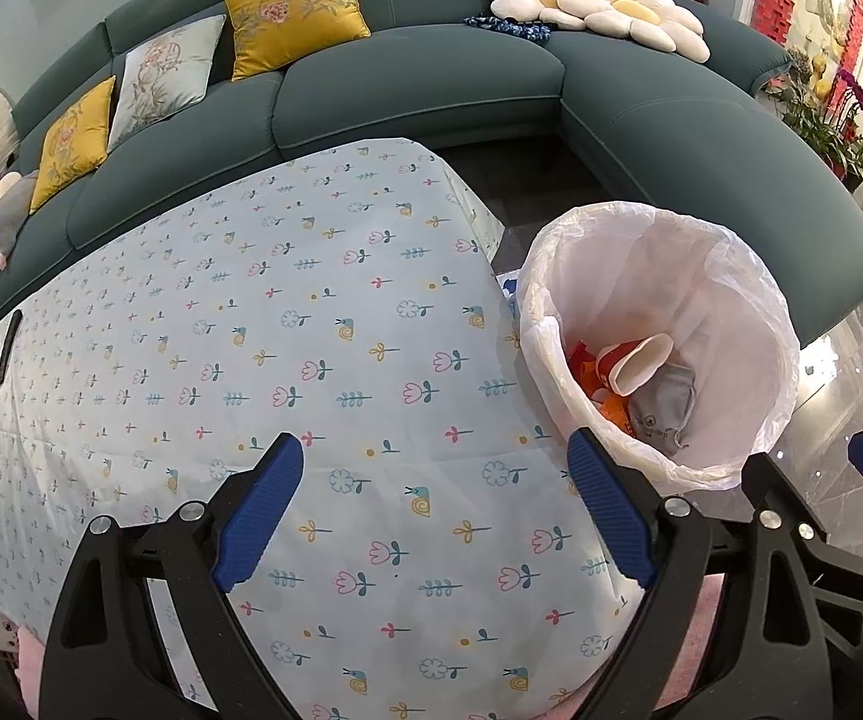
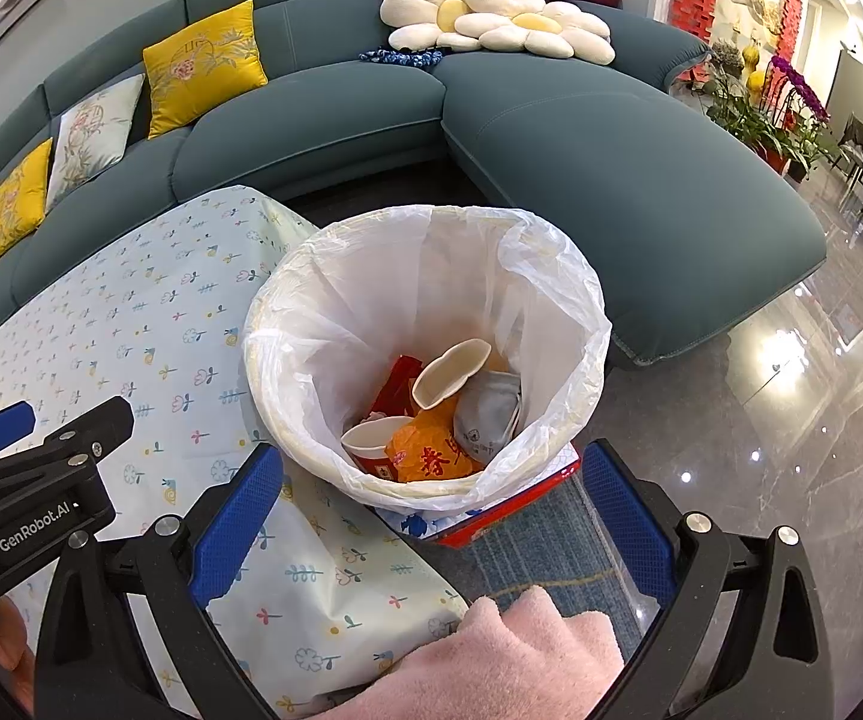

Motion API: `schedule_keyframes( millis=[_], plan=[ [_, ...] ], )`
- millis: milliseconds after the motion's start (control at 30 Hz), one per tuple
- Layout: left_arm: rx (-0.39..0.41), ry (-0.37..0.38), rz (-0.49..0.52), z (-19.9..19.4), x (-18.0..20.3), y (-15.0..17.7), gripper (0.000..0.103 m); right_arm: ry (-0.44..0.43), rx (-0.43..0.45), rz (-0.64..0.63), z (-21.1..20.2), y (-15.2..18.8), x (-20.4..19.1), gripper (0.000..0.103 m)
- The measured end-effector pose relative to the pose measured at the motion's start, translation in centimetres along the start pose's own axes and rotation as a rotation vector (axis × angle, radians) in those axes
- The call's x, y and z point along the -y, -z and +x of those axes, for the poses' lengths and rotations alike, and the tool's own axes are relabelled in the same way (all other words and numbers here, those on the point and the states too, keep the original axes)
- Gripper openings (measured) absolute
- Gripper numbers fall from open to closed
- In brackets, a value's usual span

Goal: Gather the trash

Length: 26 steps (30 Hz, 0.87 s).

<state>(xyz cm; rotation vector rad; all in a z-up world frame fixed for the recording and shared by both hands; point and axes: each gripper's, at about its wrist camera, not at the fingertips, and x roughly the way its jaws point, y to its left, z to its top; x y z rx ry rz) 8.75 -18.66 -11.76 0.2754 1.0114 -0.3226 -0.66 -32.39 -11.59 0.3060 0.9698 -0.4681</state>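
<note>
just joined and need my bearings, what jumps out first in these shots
The white-lined bin stands on the floor beside the table's corner, holding paper cups, an orange wrapper and a grey mask. The flowered tablecloth fills the left view, with the teal sofa curving behind. Both grippers, left and right, are open and hold nothing.

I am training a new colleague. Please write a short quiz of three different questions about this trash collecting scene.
1. True or false: the right gripper holds a paper cup.
2. Which item lies in the lined trash bin? A) grey face mask B) glass bottle C) banana peel
3. Fill in: the bin stands beside the table with the flowered ____.

Key: 1. False; both it and the left gripper are open and hold nothing. 2. A. 3. tablecloth.
</note>
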Motion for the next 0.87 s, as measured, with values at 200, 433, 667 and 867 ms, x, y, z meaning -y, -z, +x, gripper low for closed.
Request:
schedule_keyframes(
  millis=[200,433,667,867],
  plan=[
    [0.002,-0.001,0.000,0.05,0.01,0.01,0.085,0.003,0.002,0.001,0.15,-0.07,0.04,0.096],
    [0.001,-0.001,0.004,0.08,0.09,0.04,0.085,0.010,0.000,0.006,0.17,0.02,0.23,0.096],
    [-0.004,0.005,0.018,0.17,0.49,0.30,0.085,0.014,0.000,0.011,0.28,0.00,0.41,0.096],
    [-0.008,0.019,0.032,0.19,0.81,0.47,0.085,0.020,-0.003,0.021,0.43,0.20,0.86,0.096]
  ],
)
